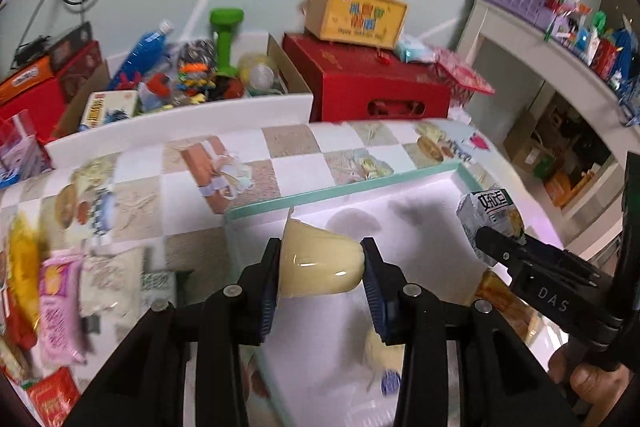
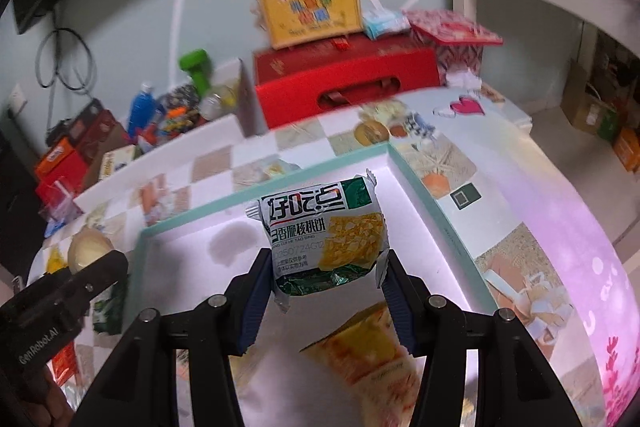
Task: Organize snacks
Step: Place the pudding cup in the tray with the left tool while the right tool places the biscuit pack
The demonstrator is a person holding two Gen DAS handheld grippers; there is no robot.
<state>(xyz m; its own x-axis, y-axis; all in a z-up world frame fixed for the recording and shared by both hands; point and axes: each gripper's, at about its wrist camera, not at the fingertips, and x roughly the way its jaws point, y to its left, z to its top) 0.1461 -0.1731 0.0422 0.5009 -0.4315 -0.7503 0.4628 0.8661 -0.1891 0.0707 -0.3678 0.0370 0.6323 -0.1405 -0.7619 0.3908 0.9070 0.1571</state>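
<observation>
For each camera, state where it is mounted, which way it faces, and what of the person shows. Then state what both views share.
Left wrist: sits on the left claw, looking forward and down at its cream jelly cup over the white tray; the right claw and a hand show at right.
Right wrist: sits on the right claw, looking forward and down at its biscuit packet; the left claw shows at left.
Shared: tray, both snacks, red box, yellow bag.
</observation>
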